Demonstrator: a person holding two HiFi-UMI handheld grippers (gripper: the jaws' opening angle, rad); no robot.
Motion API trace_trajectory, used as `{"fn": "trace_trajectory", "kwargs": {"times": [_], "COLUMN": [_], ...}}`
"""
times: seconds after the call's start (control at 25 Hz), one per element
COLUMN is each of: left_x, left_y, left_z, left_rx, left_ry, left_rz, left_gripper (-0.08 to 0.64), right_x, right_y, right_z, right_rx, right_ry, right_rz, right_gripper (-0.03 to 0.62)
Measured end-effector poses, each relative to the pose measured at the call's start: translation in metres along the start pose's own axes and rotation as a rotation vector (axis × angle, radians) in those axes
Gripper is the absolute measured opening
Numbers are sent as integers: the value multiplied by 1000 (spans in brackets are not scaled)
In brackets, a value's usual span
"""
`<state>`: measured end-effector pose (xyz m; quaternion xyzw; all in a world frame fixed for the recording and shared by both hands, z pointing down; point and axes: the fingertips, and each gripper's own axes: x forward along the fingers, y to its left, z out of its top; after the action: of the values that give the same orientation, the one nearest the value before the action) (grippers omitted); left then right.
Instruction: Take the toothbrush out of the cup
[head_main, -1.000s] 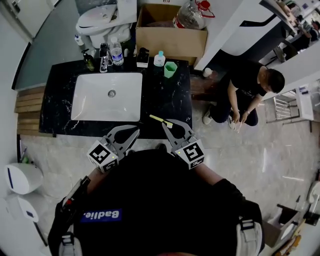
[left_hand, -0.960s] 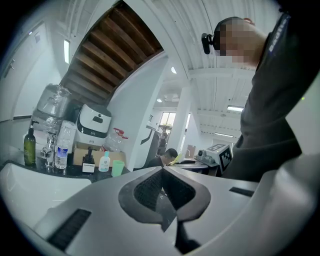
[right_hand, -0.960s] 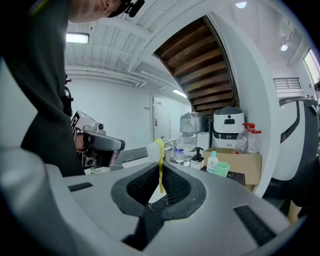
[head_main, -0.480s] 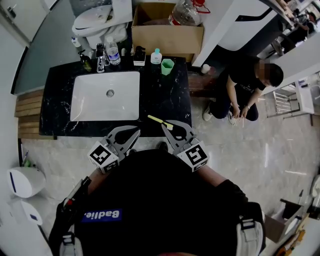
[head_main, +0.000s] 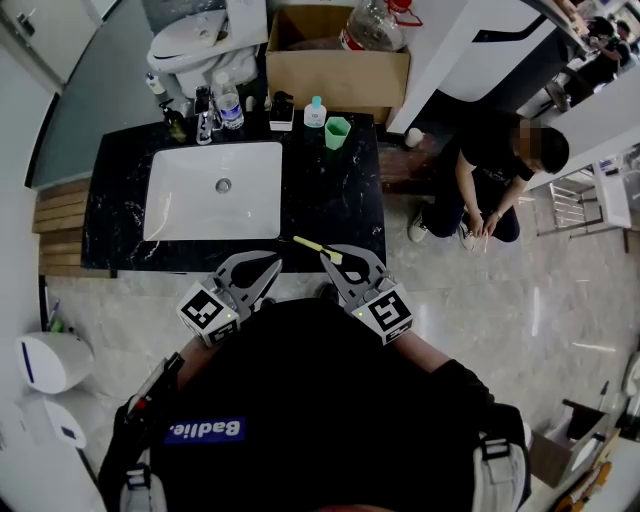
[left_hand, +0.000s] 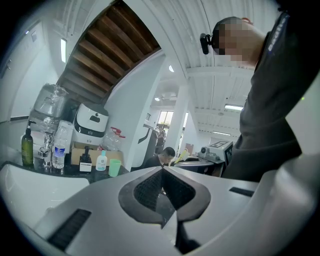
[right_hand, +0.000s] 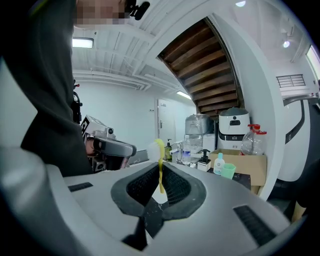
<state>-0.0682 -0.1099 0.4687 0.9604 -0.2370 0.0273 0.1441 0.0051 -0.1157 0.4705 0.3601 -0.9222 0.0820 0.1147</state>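
A yellow toothbrush (head_main: 312, 245) with a white head is clamped in my right gripper (head_main: 334, 257), shut on its handle, over the front edge of the black countertop (head_main: 330, 205). In the right gripper view the toothbrush (right_hand: 159, 150) stands up between the pads of the right gripper (right_hand: 160, 170). The green cup (head_main: 337, 132) stands empty at the back of the counter, far from both grippers; it also shows as the cup (right_hand: 228, 171) and the cup (left_hand: 115, 167). My left gripper (head_main: 268, 266) hangs beside the right one, shut on nothing (left_hand: 162, 171).
A white sink (head_main: 215, 190) fills the counter's left half. Bottles and a soap dispenser (head_main: 205, 110) line the back edge, with a cardboard box (head_main: 338, 70) behind. A person (head_main: 480, 185) crouches on the floor to the right.
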Motion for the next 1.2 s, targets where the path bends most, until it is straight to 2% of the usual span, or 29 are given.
{"fn": "trace_trajectory", "kwargs": {"times": [0.96, 1.2], "left_x": [3, 2], "left_y": [-2, -4], "left_z": [1, 0], "left_rx": [9, -11], "left_ry": [-13, -2], "left_rz": [-8, -5], "left_gripper": [11, 11], "right_x": [-2, -3], "right_y": [0, -1], "right_z": [1, 4], "right_rx": [-9, -10], "right_ry": [2, -1], "right_rz": [2, 0], "right_gripper": [29, 29]}}
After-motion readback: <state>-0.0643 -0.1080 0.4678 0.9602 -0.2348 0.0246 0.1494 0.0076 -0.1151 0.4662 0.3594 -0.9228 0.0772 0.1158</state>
